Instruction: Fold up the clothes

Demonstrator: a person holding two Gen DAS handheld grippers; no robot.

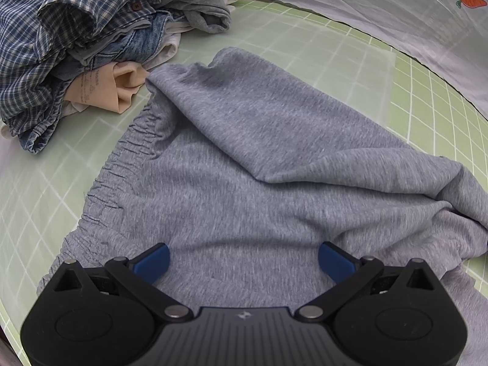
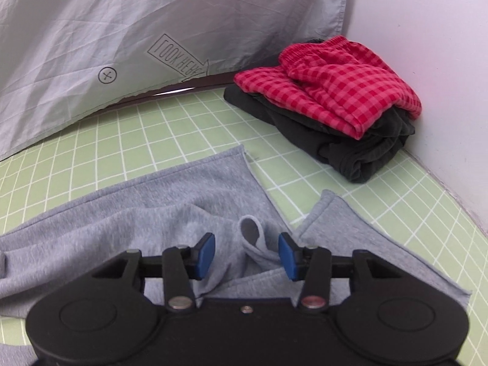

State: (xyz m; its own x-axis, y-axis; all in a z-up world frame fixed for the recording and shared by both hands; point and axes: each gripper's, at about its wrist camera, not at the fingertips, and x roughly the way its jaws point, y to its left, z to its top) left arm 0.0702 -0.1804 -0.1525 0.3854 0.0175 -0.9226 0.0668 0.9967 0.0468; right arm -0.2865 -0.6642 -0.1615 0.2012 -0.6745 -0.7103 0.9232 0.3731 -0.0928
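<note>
Grey sweatpants (image 1: 244, 164) lie spread on the green grid mat (image 1: 335, 45), the elastic waistband (image 1: 122, 164) along the left and one leg folded diagonally across the top. My left gripper (image 1: 244, 259) hovers over the seat of the pants, wide open, nothing between its blue pads. In the right wrist view the leg ends of the grey sweatpants (image 2: 170, 201) lie rumpled on the mat. My right gripper (image 2: 246, 251) is open just above a raised fold of that fabric, which stands between the pads without being pinched.
An unfolded heap of clothes (image 1: 76, 30) (plaid shirt, denim, grey and peach items) sits at the left. A folded stack, red checked shorts (image 2: 329, 82) on a dark garment (image 2: 350, 149), rests by the wall at right. A white printed sheet (image 2: 137, 36) hangs behind the mat.
</note>
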